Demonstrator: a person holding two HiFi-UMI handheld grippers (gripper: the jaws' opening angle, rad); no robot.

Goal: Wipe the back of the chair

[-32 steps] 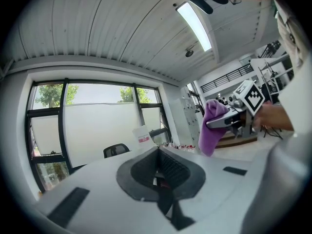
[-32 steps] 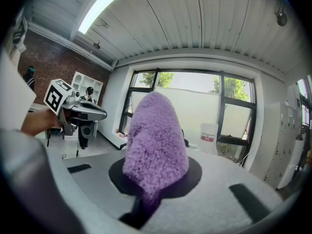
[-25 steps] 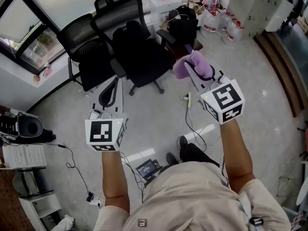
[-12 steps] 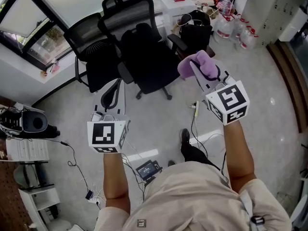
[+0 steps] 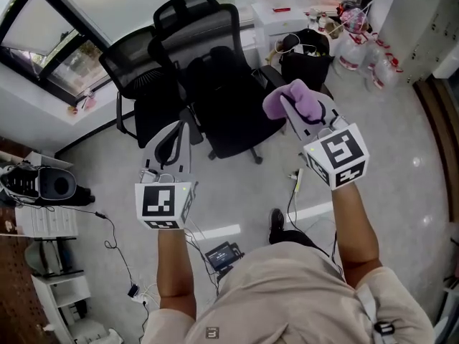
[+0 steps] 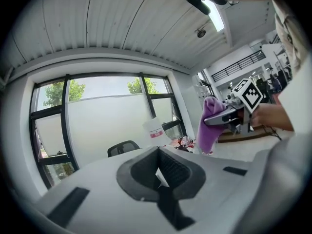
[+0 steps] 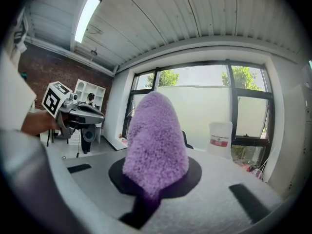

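while the right hand-held gripper (image 5: 295,104) clamps a purple cloth (image 5: 278,102), the left hand-held gripper (image 5: 177,129) hovers with jaws together, empty; the black chair (image 5: 219,95) stands just ahead on the floor, mesh back farthest away.

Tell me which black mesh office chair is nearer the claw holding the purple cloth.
The black mesh chair with the headrest, right of the pair, beside the right claw gripping the fluffy purple cloth. The other black chair sits farther left.

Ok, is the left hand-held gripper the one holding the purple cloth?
No, the purple cloth is clamped in the right hand-held gripper, while the left hand-held gripper has nothing between its jaws.
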